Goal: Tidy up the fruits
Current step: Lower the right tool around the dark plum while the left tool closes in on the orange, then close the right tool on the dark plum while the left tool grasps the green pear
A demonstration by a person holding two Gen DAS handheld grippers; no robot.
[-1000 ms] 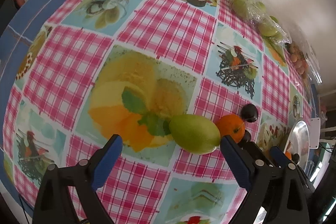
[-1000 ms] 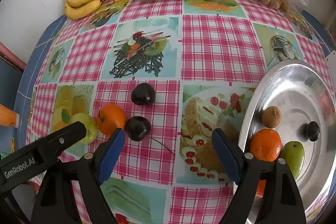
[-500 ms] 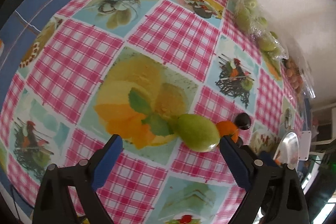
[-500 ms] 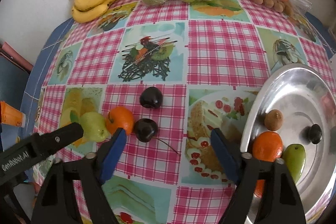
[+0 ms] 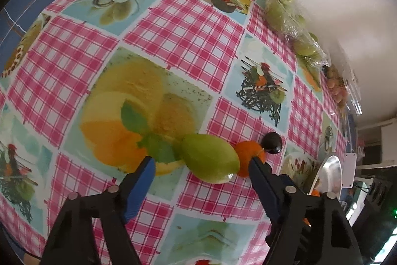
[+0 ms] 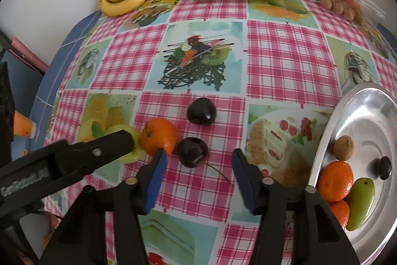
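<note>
On the checked surface, the left gripper jaws are closing around a green mango, untouched yet; the right gripper jaws are closing, also untouched, around a dark cherry. Each fruit is best centred before being squeezed gently.

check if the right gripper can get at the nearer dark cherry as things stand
Probably yes. The right gripper is closing with the nearer cherry between its fingers, pads not yet touching. The orange sits close beside the left finger and might get nudged; nothing else crowds it.
</note>
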